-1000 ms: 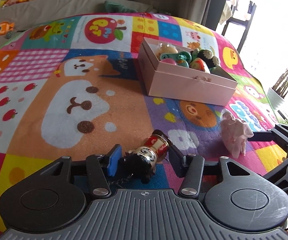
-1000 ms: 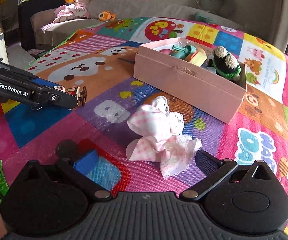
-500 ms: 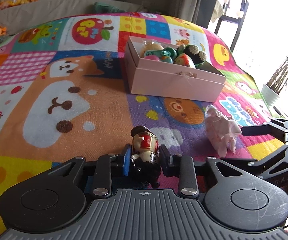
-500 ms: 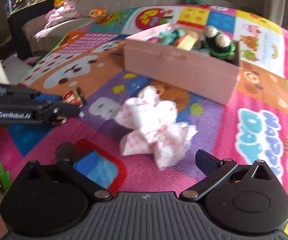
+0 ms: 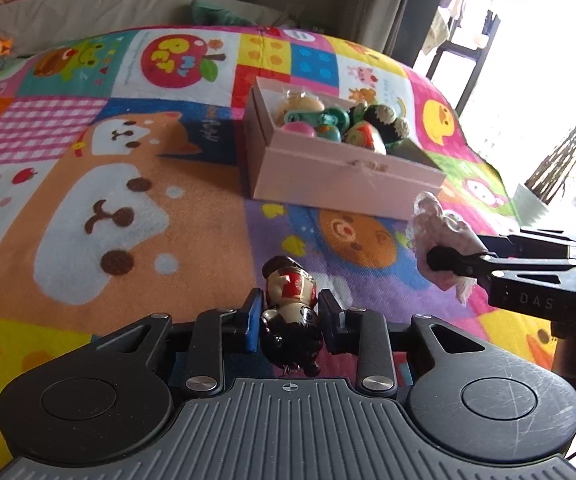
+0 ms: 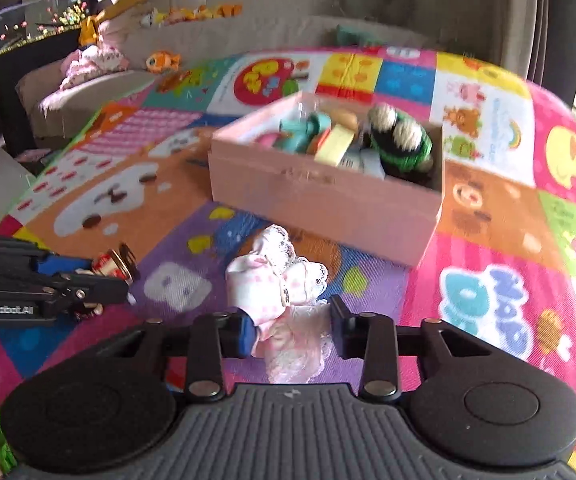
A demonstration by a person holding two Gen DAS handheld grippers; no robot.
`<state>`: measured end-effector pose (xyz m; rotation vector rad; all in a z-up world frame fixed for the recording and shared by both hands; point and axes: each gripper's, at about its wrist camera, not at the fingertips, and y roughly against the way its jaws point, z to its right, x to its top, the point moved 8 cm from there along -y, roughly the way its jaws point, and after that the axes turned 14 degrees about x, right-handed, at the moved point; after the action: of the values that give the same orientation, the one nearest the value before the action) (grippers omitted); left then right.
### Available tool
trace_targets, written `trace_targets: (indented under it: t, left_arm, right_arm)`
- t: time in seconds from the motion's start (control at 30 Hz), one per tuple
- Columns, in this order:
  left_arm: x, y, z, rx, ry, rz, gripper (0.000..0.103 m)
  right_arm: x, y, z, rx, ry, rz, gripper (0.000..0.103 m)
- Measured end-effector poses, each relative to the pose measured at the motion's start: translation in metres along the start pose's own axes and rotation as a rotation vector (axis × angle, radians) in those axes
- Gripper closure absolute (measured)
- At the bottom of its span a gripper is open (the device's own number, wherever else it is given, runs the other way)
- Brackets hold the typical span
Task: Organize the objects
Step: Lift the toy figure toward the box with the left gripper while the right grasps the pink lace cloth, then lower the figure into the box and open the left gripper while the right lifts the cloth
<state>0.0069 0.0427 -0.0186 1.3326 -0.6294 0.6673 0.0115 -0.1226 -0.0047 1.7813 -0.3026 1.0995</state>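
At the lower centre of the left wrist view, the left gripper point(image 5: 288, 318) has its jaws pinching a small doll figurine point(image 5: 291, 312) with a black head and a red-and-cream body, its feet pointing up the frame over the colourful play mat point(image 5: 88, 200). At the lower centre of the right wrist view, the right gripper point(image 6: 292, 330) has its jaws pressed onto a pink lacy cloth bundle point(image 6: 276, 292), which bulges out above them. The pink box point(image 5: 340, 176) sits on the mat in the upper middle of both views, filled with toys, among them a green knitted piece point(image 6: 402, 142).
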Motion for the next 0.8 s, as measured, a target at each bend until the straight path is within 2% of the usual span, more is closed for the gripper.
trace_targets:
  t: [0.13, 0.3, 0.37, 0.43, 0.57, 0.8]
  left_arm:
    - [0.045, 0.004, 0.020, -0.013, -0.031, 0.099, 0.070]
    - [0.112, -0.001, 0.070, -0.114, -0.066, 0.206, 0.070]
    - [0.137, -0.014, 0.092, -0.157, -0.038, 0.224, 0.070]
    - [0.153, -0.033, 0.109, -0.203, -0.004, 0.190, 0.070]
    - [0.157, -0.061, 0.107, -0.212, 0.094, 0.123, 0.070]
    - [0.133, -0.041, 0.040, -0.135, 0.186, 0.199, 0.071]
  right_arm:
    - [0.010, 0.030, 0.015, -0.023, -0.018, 0.073, 0.069]
    - [0.005, 0.045, 0.038, -0.060, -0.068, 0.095, 0.069]
    - [0.000, 0.044, 0.043, -0.059, -0.090, 0.089, 0.069]
    - [-0.006, 0.041, 0.046, -0.062, -0.099, 0.081, 0.069]
    - [-0.018, 0.036, 0.048, -0.064, -0.114, 0.061, 0.069]
    - [-0.022, 0.029, 0.056, -0.058, -0.147, 0.045, 0.069]
